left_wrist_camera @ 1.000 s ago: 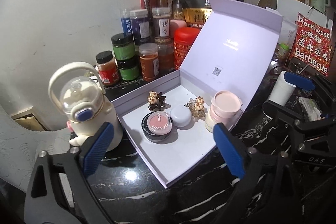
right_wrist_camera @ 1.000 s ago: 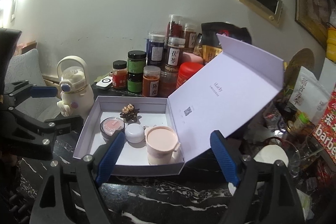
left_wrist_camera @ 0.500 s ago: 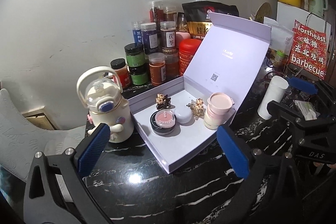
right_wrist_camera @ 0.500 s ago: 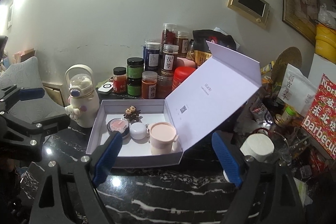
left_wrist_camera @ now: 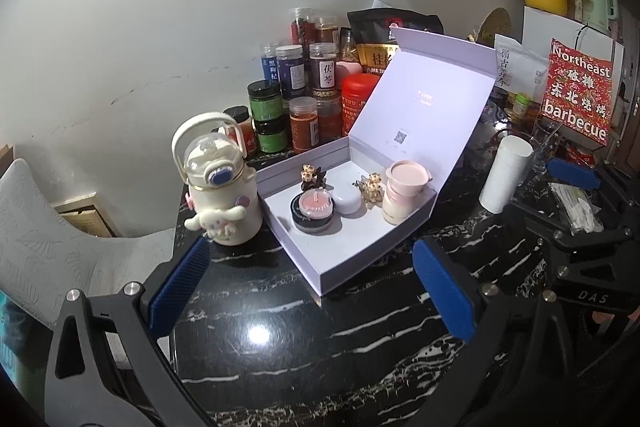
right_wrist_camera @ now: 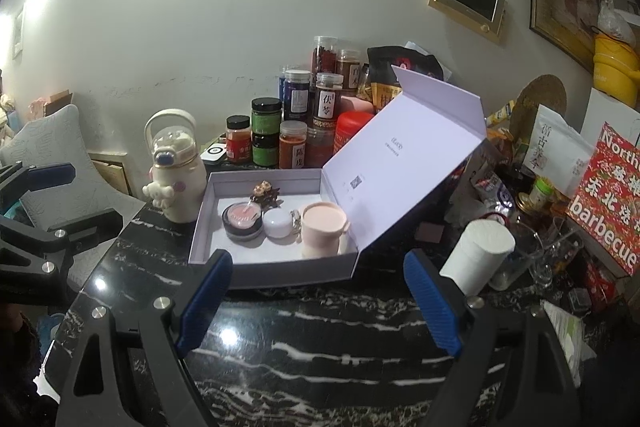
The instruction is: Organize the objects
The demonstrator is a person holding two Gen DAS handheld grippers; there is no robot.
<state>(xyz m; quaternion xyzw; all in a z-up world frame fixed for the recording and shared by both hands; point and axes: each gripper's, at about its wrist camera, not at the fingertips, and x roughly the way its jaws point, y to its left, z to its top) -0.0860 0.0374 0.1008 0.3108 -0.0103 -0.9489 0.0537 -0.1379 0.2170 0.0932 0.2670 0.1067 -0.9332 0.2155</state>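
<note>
Nearest, the left gripper (left_wrist_camera: 312, 287) and the right gripper (right_wrist_camera: 318, 301) both hang over the black marble counter (left_wrist_camera: 320, 347), jaws spread wide with nothing between them. Just beyond lies the lilac gift box (right_wrist_camera: 276, 273), lid (right_wrist_camera: 404, 163) propped open on its right side and leaning rightwards; its long axis runs left to right across the right view. Inside sit a black pink-topped jar (right_wrist_camera: 242, 223), a small white jar (right_wrist_camera: 282, 223), a pink lidded cup (right_wrist_camera: 322, 233) and two hair clips (left_wrist_camera: 314, 177). Loading looks finished; the likely next move is swinging the lid down leftwards. Spice jars (right_wrist_camera: 292, 131) stand farthest.
</note>
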